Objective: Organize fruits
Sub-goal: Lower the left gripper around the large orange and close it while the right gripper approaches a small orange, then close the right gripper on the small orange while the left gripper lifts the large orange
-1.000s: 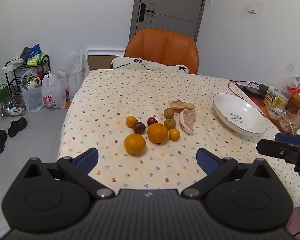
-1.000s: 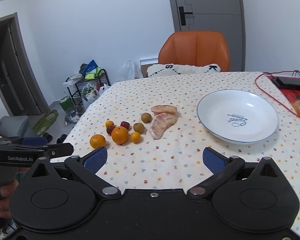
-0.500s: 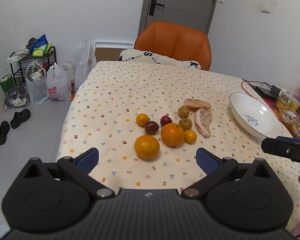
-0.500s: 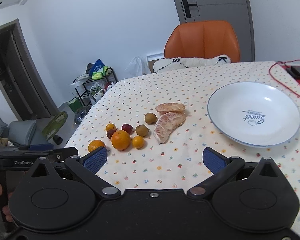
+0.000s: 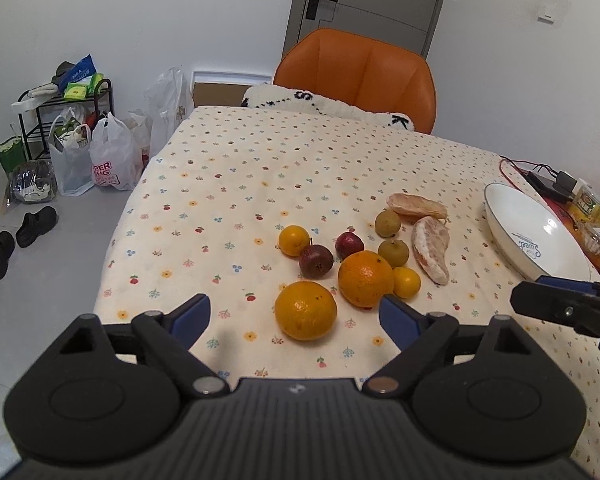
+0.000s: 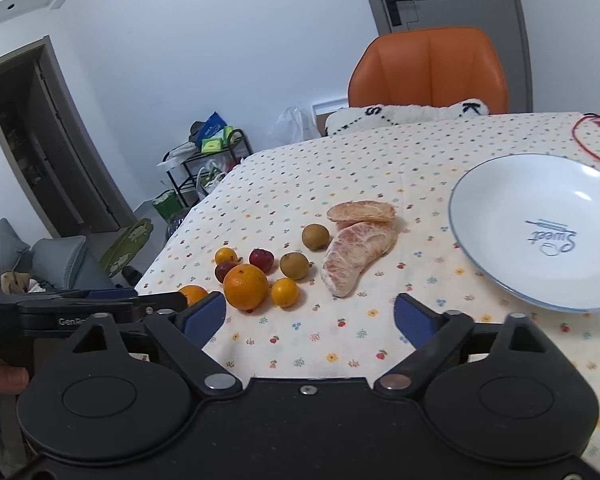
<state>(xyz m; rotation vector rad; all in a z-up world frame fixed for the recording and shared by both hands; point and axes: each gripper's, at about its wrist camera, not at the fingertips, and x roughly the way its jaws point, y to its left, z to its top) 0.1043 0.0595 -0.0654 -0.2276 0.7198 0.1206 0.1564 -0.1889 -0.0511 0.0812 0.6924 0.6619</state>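
Both sets of jaws stand wide apart and empty, left gripper [image 5: 294, 314] lined up on the nearest orange [image 5: 305, 310], well left of the white plate [image 5: 512, 216], so straddle it squarely before closing, right gripper [image 6: 310, 316] clear.

Fruits [image 5: 364, 256] beside white plate [image 5: 540, 236]
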